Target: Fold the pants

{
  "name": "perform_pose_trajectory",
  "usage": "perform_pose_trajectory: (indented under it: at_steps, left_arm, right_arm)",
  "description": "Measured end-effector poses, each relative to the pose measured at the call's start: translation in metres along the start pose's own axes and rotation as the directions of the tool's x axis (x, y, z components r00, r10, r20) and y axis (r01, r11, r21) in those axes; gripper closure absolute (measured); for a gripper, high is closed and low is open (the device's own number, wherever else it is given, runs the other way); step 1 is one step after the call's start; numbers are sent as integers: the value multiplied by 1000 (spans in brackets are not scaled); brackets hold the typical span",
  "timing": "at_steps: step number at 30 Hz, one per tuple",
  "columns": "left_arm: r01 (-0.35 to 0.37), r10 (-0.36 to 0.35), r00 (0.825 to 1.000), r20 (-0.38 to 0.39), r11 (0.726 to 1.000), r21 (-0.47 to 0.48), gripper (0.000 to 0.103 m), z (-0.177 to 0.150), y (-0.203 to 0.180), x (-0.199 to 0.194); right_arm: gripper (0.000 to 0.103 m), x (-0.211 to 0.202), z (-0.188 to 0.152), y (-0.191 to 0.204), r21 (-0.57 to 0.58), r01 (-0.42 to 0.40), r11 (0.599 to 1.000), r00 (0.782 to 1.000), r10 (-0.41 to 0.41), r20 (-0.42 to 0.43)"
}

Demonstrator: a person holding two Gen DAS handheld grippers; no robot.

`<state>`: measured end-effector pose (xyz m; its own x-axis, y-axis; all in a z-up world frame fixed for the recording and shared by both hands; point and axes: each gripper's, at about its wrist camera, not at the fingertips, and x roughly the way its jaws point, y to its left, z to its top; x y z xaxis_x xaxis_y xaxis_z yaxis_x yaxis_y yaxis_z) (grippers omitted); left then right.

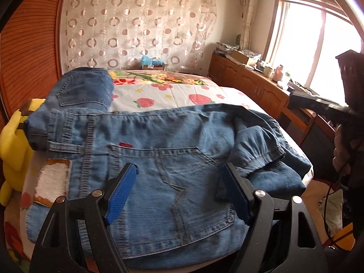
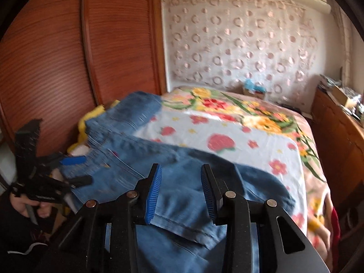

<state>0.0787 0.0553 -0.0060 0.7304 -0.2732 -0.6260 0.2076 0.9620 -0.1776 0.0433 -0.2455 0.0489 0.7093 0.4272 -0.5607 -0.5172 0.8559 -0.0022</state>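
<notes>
Blue jeans (image 1: 159, 154) lie folded across the near end of the bed, back pocket up, with a leg end bunched at the right (image 1: 261, 150). My left gripper (image 1: 179, 167) hovers open just over the pocket, its blue pads clear of the cloth. In the right wrist view the jeans (image 2: 182, 159) lie under my right gripper (image 2: 180, 168), which stands open above a leg hem with nothing pinched. The left gripper (image 2: 79, 170) shows there at the left, held by a hand. The right gripper's dark body (image 1: 318, 104) appears at the right edge of the left view.
More denim with a pocket (image 1: 84, 86) lies behind at the left; I cannot tell if it is the same garment. A yellow plush toy (image 1: 11, 147) sits by the wooden wardrobe (image 2: 56, 68). The bed (image 1: 182, 91) has a flowered sheet. A cluttered cabinet (image 1: 250, 77) runs along the right.
</notes>
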Motion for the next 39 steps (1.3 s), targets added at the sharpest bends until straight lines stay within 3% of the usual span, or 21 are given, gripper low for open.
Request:
perform_pose_trajectory:
  at_steps: [4, 6, 17, 19, 26, 28, 30, 33, 39]
  left_arm:
    - [38, -38, 999, -22, 999, 16, 25, -1, -14, 10]
    - [57, -56, 998, -34, 998, 31, 25, -1, -22, 15]
    - [159, -150, 985, -81, 981, 110, 26, -2, -56, 45]
    - [155, -146, 986, -86, 981, 116, 43, -2, -57, 51]
    - [147, -123, 983, -133, 972, 186, 72, -10, -66, 59]
    - [151, -128, 983, -129, 970, 189, 84, -10, -67, 57]
    - [162, -143, 983, -111, 969, 187, 87, -6, -67, 50]
    - [123, -116, 992, -52, 977, 175, 90, 2, -65, 28]
    - [119, -127, 991, 51, 982, 144, 90, 20, -49, -29]
  right_arm:
    - [65, 12, -13, -7, 40, 19, 999, 998, -17, -59]
    - [59, 18, -17, -9, 63, 12, 998, 996, -7, -85]
    - [59, 26, -28, -22, 162, 29, 986, 988, -3, -156]
    - [59, 33, -28, -23, 191, 9, 982, 984, 26, -177]
    - [59, 40, -25, -33, 245, -31, 969, 974, 85, -211]
    - [79, 41, -22, -32, 242, -57, 969, 976, 105, -193]
    - [93, 36, -14, -27, 218, -78, 973, 980, 115, -164]
    - [97, 18, 7, -20, 187, -102, 977, 988, 122, -97]
    - [99, -14, 54, 14, 92, -167, 982, 986, 167, 8]
